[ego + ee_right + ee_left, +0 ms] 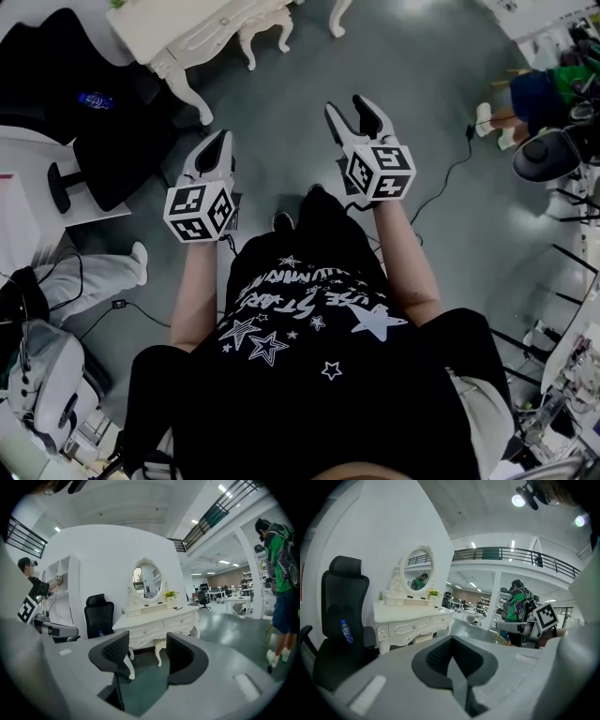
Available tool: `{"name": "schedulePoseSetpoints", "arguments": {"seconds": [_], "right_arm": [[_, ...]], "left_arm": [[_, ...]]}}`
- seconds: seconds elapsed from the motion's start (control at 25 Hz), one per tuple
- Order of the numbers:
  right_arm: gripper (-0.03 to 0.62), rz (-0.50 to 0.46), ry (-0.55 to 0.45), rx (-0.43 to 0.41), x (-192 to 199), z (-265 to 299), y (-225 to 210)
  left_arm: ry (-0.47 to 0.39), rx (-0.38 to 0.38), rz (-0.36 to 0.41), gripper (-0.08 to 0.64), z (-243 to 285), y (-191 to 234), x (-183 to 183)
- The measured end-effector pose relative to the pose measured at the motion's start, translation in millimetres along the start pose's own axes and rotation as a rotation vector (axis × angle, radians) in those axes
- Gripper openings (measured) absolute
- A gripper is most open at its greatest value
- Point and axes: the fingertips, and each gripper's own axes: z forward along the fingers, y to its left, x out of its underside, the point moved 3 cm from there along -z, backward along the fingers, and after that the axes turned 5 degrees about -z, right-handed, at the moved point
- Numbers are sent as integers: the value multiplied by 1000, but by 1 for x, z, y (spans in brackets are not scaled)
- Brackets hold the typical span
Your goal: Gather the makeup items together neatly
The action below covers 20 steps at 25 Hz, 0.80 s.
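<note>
**Desk:** What are your two tools doing?

**Operator:** My left gripper [452, 662] has its ribbed black pads pressed together, with nothing between them. My right gripper [147, 654] has its pads apart, and only floor and table legs show through the gap. I've got both in the air, tipped slightly down toward the dressing table [159, 620].

**Desk:** Describe the table.

**Operator:** It's white and carved, with curved legs and drawers with small knobs. An oval mirror [146, 584] in a scalloped frame stands on a raised shelf. The table's long side runs across my right gripper view, drawer fronts facing me. A small green plant [170, 594] sits on the shelf.

**Desk:** And the makeup items?

**Operator:** Whatever lies on the tabletop is too small for me to name. I see one thin dark sliver [180, 607] lying flat near the right end, its length roughly along the table. Which way it points I cannot tell.

**Desk:** Anything beside it?

**Operator:** A black, padded, high-backed office chair [340, 602] stands left of the table, with a blue-labelled bottle [345, 631] on it. The floor [412, 112] is smooth grey-green.
</note>
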Motion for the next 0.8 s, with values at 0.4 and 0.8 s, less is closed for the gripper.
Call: {"name": "schedulePoseSetpoints", "arguments": {"seconds": [0.4, 0.8], "right_arm": [[385, 110, 87, 53, 15, 74, -45], [391, 114, 139, -29, -28, 218, -151]], "left_arm": [[28, -43, 10, 0, 56, 36, -15], [25, -164, -21, 0, 198, 59, -77]]}}
